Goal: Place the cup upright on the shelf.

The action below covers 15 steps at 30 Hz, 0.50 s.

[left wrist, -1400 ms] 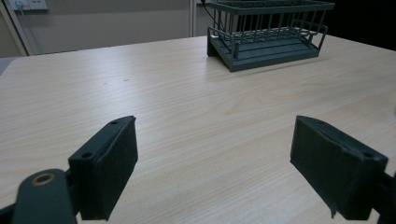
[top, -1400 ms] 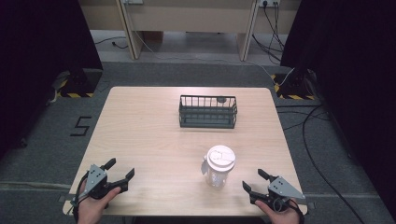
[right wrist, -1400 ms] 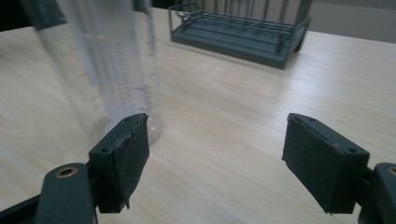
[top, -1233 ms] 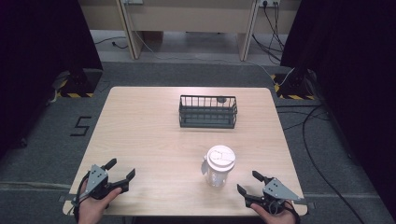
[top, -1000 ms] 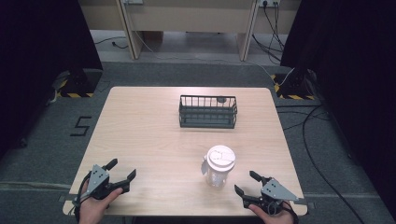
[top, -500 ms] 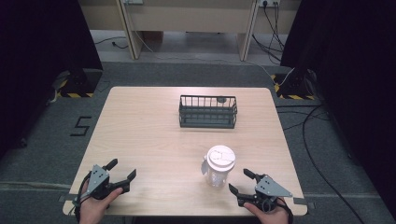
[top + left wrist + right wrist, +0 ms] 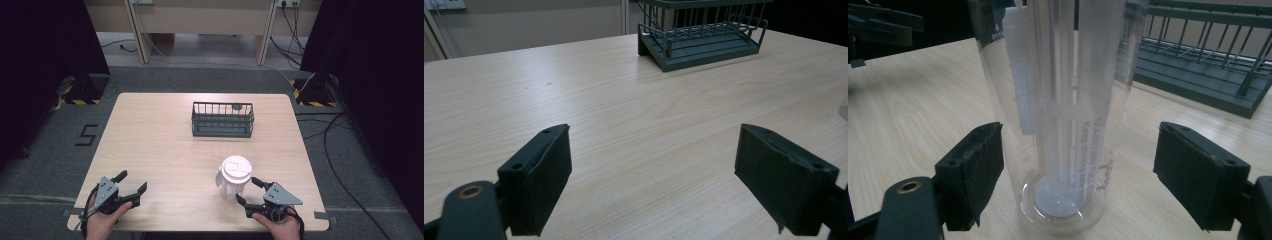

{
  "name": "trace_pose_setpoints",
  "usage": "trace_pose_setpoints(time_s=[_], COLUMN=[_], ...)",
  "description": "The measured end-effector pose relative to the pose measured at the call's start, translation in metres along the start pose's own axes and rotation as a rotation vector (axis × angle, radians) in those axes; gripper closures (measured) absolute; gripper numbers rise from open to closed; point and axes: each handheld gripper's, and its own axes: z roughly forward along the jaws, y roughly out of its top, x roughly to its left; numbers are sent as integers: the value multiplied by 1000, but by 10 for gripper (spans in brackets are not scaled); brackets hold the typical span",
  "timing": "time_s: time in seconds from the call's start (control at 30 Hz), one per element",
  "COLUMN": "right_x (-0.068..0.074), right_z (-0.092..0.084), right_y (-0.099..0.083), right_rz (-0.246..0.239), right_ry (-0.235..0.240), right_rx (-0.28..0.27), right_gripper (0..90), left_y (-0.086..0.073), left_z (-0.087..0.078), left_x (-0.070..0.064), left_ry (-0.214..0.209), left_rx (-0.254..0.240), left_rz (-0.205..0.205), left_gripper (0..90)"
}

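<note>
Both jaws of the right tool [image 7: 1075, 172] stand wide apart around the clear bottle [image 7: 1063, 100], holding nothing; center it and close gently, low down.

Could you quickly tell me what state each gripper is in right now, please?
Left gripper: open, holding nothing, over bare table.
Right gripper: open, fingers either side of the clear jug, not gripping it.

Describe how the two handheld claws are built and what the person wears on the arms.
Both the left claw and right claw are black, two-jawed, with flat rectangular padded jaws, a grey three-cornered plate on top and a black trailing cable. The hands are bare; no sleeves are visible.
</note>
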Motion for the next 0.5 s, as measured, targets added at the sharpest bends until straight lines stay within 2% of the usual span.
trace_pose_setpoints(time_s=[0.5], right_x=[2], right_z=[17], right_y=[2], right_rz=[-12], right_ry=[20], right_rx=[6], right_gripper=[166], left_y=[1], left_z=[0], left_x=[-2], left_ry=[-9], left_rx=[-8], left_rz=[-1], left_gripper=[146])
